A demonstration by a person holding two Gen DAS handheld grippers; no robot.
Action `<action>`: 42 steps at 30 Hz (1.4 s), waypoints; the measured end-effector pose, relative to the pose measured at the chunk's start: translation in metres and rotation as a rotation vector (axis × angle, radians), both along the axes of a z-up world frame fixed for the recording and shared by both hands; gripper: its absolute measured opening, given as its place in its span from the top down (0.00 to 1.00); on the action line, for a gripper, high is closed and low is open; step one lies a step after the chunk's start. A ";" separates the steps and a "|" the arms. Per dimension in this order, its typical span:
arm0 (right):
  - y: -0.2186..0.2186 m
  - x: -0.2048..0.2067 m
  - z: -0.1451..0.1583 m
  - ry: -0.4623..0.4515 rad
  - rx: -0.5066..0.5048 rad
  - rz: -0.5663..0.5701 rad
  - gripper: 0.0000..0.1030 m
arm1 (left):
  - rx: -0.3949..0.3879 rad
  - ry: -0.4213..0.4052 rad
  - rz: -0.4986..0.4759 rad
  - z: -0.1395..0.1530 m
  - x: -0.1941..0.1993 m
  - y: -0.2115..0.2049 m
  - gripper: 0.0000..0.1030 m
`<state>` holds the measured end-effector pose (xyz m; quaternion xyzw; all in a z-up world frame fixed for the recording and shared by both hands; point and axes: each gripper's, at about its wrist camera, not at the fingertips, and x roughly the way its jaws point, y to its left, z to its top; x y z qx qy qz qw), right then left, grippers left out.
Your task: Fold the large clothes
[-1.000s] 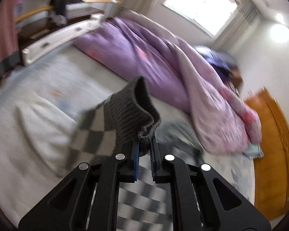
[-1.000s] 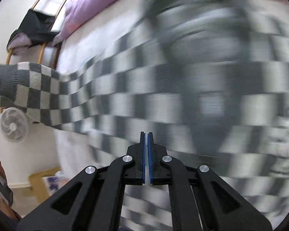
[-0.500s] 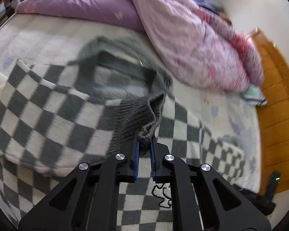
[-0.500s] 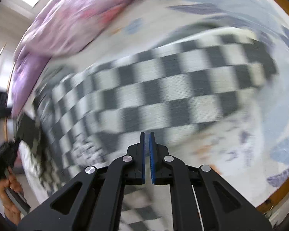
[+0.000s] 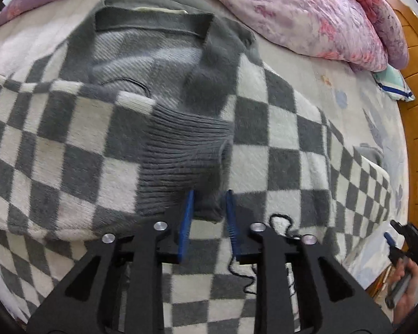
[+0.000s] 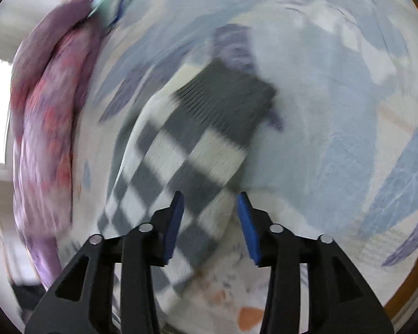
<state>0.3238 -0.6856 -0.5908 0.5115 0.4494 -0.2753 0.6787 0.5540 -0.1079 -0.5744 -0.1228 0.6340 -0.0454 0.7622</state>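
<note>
Left gripper (image 5: 209, 208) pitched steeply down over the bed (image 5: 334, 64), jaws parted a little, having just been opening; the ribbed grey cuff (image 5: 181, 156) of the checked sweater (image 5: 281, 144) lies between the blue pads (image 5: 186, 220) but they stand clear of it, no pinch. Right gripper (image 6: 210, 217) likewise angled down, jaws moderately apart, just been opening; a checked sleeve (image 6: 181, 164) runs under the gap, unpressed. Right view heavily motion-blurred. The sweater lies spread flat on the bed, grey-and-white squares, grey collar (image 5: 153, 25) toward the pink-purple duvet (image 5: 306, 11), left sleeve folded across the chest with its cuff near the middle of the body. Right sleeve stretched out on the bed sheet, its dark ribbed end (image 6: 228, 94) pointing away from the gripper, duvet to its left. In the left view a hand (image 5: 406, 286) holds the other gripper at the bed's lower right edge. Versus a second ago: then the left pads were clamped on the cuff, lifted in air with the sweater hanging; both sets of jaws were closed; now the garment is down on the bed and released.
</note>
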 end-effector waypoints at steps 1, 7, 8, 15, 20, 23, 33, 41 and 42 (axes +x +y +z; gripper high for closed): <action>-0.007 0.001 -0.007 -0.007 0.023 -0.027 0.58 | -0.001 -0.007 -0.008 0.001 -0.001 -0.003 0.66; -0.035 0.010 -0.037 0.002 0.096 -0.147 0.58 | -0.012 -0.023 -0.097 0.006 -0.014 -0.034 0.58; -0.036 0.012 -0.040 -0.006 0.104 -0.151 0.58 | -0.029 -0.026 -0.112 0.007 -0.017 -0.040 0.56; -0.039 0.023 -0.022 -0.019 0.002 -0.051 0.91 | -0.061 -0.029 -0.186 0.010 -0.028 -0.078 0.51; -0.016 0.022 0.026 -0.077 -0.139 0.034 0.92 | -0.083 -0.041 -0.177 0.015 -0.030 -0.078 0.51; 0.017 0.030 0.071 -0.153 -0.238 0.141 0.92 | -0.072 -0.061 -0.129 0.024 -0.026 -0.058 0.44; 0.218 0.073 0.181 -0.377 -0.361 0.559 0.92 | -0.026 -0.109 0.092 0.057 -0.012 0.075 0.28; 0.443 0.104 0.185 -0.456 -0.267 0.854 0.92 | -0.007 -0.102 0.225 0.070 -0.036 0.206 0.27; 0.464 0.106 0.181 -0.453 -0.253 0.881 0.92 | -0.001 -0.102 0.237 0.071 -0.041 0.223 0.27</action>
